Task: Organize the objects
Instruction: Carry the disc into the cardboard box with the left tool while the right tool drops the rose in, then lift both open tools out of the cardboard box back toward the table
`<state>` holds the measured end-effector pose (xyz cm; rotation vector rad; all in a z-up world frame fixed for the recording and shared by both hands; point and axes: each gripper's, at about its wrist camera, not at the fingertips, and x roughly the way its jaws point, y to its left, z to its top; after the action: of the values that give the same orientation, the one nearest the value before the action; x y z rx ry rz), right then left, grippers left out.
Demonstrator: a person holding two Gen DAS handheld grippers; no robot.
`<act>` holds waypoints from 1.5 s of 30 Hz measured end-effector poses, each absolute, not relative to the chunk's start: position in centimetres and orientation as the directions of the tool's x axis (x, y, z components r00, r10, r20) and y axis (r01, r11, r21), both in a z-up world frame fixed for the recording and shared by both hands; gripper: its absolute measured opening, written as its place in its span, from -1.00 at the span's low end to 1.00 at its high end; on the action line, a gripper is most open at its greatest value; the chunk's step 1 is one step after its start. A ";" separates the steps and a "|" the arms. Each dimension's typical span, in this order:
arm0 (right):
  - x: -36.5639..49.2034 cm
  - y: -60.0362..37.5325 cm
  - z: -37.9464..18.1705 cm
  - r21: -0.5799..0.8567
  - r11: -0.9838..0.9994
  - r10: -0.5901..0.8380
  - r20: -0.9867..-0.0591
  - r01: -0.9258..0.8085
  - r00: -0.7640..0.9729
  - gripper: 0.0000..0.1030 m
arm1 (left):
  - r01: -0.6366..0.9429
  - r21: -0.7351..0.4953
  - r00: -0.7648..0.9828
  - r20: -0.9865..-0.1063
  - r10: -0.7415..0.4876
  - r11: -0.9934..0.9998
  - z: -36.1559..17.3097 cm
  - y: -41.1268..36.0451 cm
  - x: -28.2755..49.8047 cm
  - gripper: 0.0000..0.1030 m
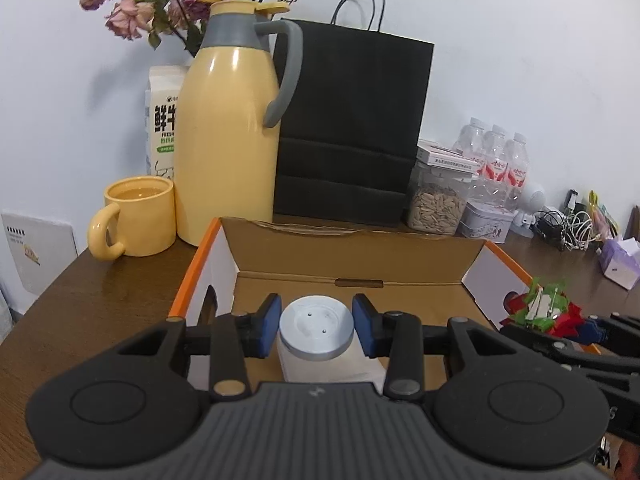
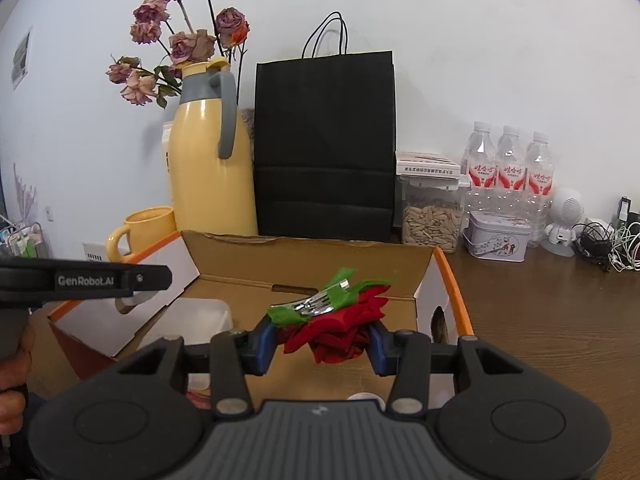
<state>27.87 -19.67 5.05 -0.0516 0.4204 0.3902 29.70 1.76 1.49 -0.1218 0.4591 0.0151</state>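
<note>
An open cardboard box (image 1: 352,256) with orange edges sits on the wooden table; it also shows in the right wrist view (image 2: 308,260). My left gripper (image 1: 316,324) holds a white jar with a pale blue lid (image 1: 316,328) between its blue pads, over the box. My right gripper (image 2: 322,340) is shut on a red and green cloth flower (image 2: 340,328) with a metal clip, held above the box's right part. The flower also shows at the right of the left wrist view (image 1: 540,308). The left gripper's side shows at the left of the right wrist view (image 2: 80,280).
Behind the box stand a yellow mug (image 1: 136,220), a yellow thermos jug (image 1: 228,128), a milk carton (image 1: 164,120), a black paper bag (image 1: 352,128), a seed jar (image 1: 436,208), a tin (image 1: 484,224), three water bottles (image 2: 508,168) and tangled cables (image 2: 608,240). Dried roses (image 2: 180,44) rise behind the jug.
</note>
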 end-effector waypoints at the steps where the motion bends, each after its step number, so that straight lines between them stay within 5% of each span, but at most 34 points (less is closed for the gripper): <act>1: 27.8 -19.7 5.1 0.031 0.926 0.357 -0.404 -0.377 0.842 -0.13 | -0.044 -0.105 0.899 -0.438 -0.007 0.993 1.5 1.6 29.5 -0.22; 3: 27.6 -19.7 5.2 0.029 0.926 0.356 -0.404 -0.377 0.843 -0.07 | -0.056 -0.088 0.906 -0.422 0.014 0.994 1.6 1.2 29.1 -0.08; 5: 27.4 -19.5 5.2 0.021 0.927 0.350 -0.401 -0.374 0.847 0.05 | -0.052 -0.073 0.919 -0.393 0.019 0.996 2.0 0.8 28.6 0.32; 7: 27.2 -19.6 5.3 0.020 0.929 0.347 -0.391 -0.369 0.852 0.69 | -0.062 -0.065 0.936 -0.350 0.036 0.996 2.2 0.6 27.9 1.00; 9: 26.9 -19.7 5.5 0.023 0.933 0.342 -0.376 -0.360 0.861 1.00 | -0.091 -0.047 0.952 -0.299 0.073 0.995 2.5 0.4 27.3 1.00; 32: 22.5 -20.1 9.3 0.005 0.925 0.368 -0.260 -0.380 0.893 1.00 | -0.081 -0.082 0.975 -0.215 0.062 0.993 5.9 0.3 23.7 1.00; 45: 14.3 -21.3 10.5 -0.045 0.907 0.391 -0.274 -0.418 0.879 1.00 | -0.060 -0.074 0.970 -0.240 0.040 0.995 7.7 1.4 15.7 1.00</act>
<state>14.26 -21.27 10.55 -0.1039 0.2635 0.4229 15.74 1.38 7.73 -0.0805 0.2404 0.0506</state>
